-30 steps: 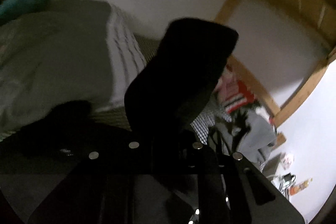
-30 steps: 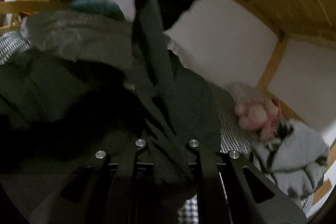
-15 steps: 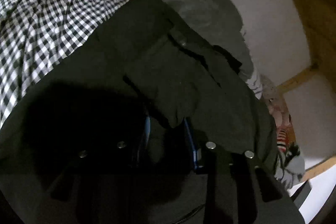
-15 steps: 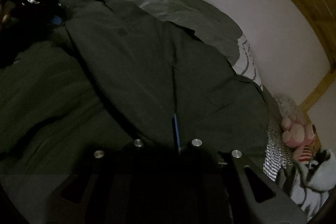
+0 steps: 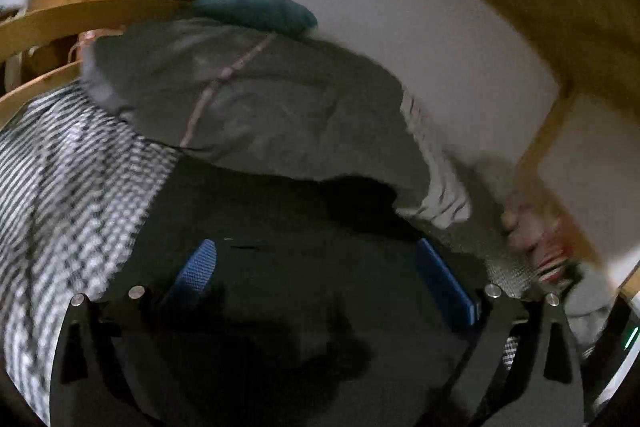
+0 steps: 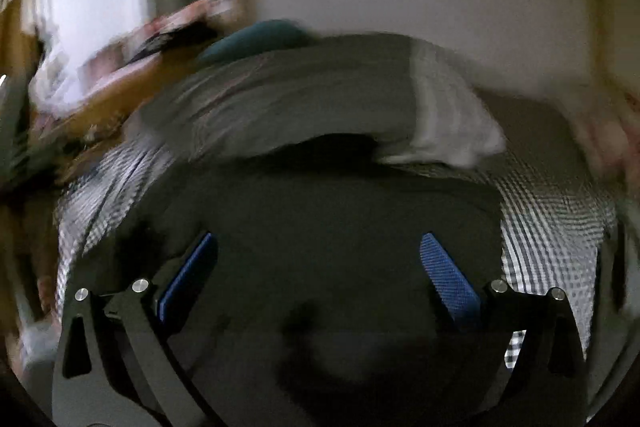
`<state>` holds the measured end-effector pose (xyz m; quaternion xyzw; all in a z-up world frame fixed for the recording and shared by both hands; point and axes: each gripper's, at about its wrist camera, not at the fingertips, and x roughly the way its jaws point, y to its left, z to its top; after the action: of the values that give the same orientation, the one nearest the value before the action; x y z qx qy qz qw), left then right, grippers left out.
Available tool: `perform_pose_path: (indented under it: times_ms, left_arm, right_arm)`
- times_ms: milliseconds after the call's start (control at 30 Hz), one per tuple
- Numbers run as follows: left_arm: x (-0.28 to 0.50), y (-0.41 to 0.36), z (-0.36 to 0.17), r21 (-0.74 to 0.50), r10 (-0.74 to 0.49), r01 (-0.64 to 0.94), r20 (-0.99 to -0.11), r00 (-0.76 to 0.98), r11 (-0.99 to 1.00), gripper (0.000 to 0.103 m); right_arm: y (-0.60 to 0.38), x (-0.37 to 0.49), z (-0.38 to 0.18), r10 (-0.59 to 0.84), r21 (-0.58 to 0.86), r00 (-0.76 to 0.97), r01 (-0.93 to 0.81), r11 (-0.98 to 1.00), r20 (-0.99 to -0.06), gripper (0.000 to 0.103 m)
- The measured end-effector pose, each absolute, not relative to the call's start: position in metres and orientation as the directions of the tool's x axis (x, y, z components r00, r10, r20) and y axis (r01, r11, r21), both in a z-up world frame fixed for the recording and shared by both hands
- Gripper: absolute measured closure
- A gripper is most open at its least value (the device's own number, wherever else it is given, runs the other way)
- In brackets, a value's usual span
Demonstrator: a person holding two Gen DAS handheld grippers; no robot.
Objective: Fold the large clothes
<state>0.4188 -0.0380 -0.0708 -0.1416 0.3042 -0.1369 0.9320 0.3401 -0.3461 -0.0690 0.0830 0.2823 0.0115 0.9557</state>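
A large dark garment (image 5: 288,227) lies spread on the checked bedsheet (image 5: 60,195); it also shows in the right wrist view (image 6: 340,227). My left gripper (image 5: 316,263) is open, its blue pads (image 5: 196,267) wide apart, just above the dark cloth and holding nothing. My right gripper (image 6: 320,259) is open too, its blue pads (image 6: 448,275) spread over the same garment, empty. Both views are blurred by motion.
A grey duvet (image 5: 260,99) is heaped behind the garment, with a teal pillow (image 5: 256,9) at the wall. A pink soft toy (image 5: 532,231) lies at the right. A wooden bed frame (image 5: 60,23) runs along the left; checked sheet (image 6: 552,227) shows at the right.
Both grippers have let go of the dark garment and opened wide. The garment now lies flat on the bed, and both cameras have swung up toward the duvet and wall.
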Motion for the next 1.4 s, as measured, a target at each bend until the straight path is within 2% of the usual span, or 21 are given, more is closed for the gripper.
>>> perform_pose_path:
  times_ms: [33, 100, 167, 200, 267, 400, 533, 633, 767, 933, 1067, 1400]
  left_arm:
    - [0.438, -0.058, -0.086, -0.290, -0.291, 0.144, -0.569, 0.769, 0.946, 0.005]
    - [0.472, -0.081, -0.119, -0.161, -0.161, 0.069, -0.676, 0.719, 0.985, 0.005]
    - [0.506, -0.092, -0.160, -0.025, -0.020, 0.001, -0.785, 0.619, 1.000, 0.005]
    - [0.513, -0.092, -0.177, -0.016, -0.022, 0.015, -0.804, 0.594, 1.000, 0.004]
    - [0.514, -0.095, -0.185, 0.034, -0.003, 0.048, -0.779, 0.627, 0.998, 0.004]
    - [0.507, -0.096, -0.187, 0.042, 0.000, 0.051, -0.769, 0.640, 0.998, 0.004]
    - [0.510, -0.093, -0.195, 0.042, -0.002, 0.052, -0.764, 0.646, 0.998, 0.004]
    - [0.512, -0.095, -0.197, 0.050, 0.006, 0.050, -0.761, 0.648, 0.997, 0.004]
    - [0.519, -0.095, -0.198, 0.067, 0.021, 0.047, -0.763, 0.646, 0.997, 0.004]
    - [0.510, -0.093, -0.189, 0.074, 0.023, 0.056, -0.783, 0.622, 0.996, 0.004]
    - [0.453, -0.087, -0.163, 0.067, -0.002, 0.082, -0.761, 0.649, 0.994, 0.005]
    - [0.324, -0.057, -0.151, 0.023, -0.064, 0.128, -0.766, 0.639, 0.992, 0.005]
  right_arm:
    - [-0.358, 0.365, -0.080, 0.042, 0.201, 0.809, 0.095, 0.975, -0.586, 0.003]
    - [-0.365, 0.397, -0.098, -0.009, 0.182, 0.753, 0.171, 0.968, -0.658, 0.003]
    - [-0.366, 0.427, -0.124, -0.085, 0.093, 0.657, 0.230, 0.969, -0.749, 0.003]
    - [-0.366, 0.441, -0.144, -0.112, 0.042, 0.585, 0.244, 0.969, -0.803, 0.003]
    - [-0.366, 0.452, -0.175, -0.118, 0.001, 0.501, 0.230, 0.973, -0.858, 0.003]
    - [-0.365, 0.457, -0.180, -0.140, -0.024, 0.485, 0.237, 0.971, -0.863, 0.003]
    - [-0.357, 0.425, -0.148, -0.077, 0.069, 0.559, 0.236, 0.969, -0.826, 0.003]
    - [-0.342, 0.427, -0.174, -0.134, -0.036, 0.537, 0.188, 0.981, -0.833, 0.003]
    - [-0.335, 0.434, -0.194, -0.183, -0.104, 0.538, 0.174, 0.979, -0.823, 0.003]
    - [-0.342, 0.408, -0.170, -0.135, -0.046, 0.562, 0.170, 0.984, -0.816, 0.003]
    - [-0.351, 0.346, -0.147, -0.079, -0.003, 0.630, 0.121, 0.993, -0.773, 0.003]
    - [-0.375, 0.243, -0.130, -0.008, 0.067, 0.622, 0.098, 0.993, -0.783, 0.003]
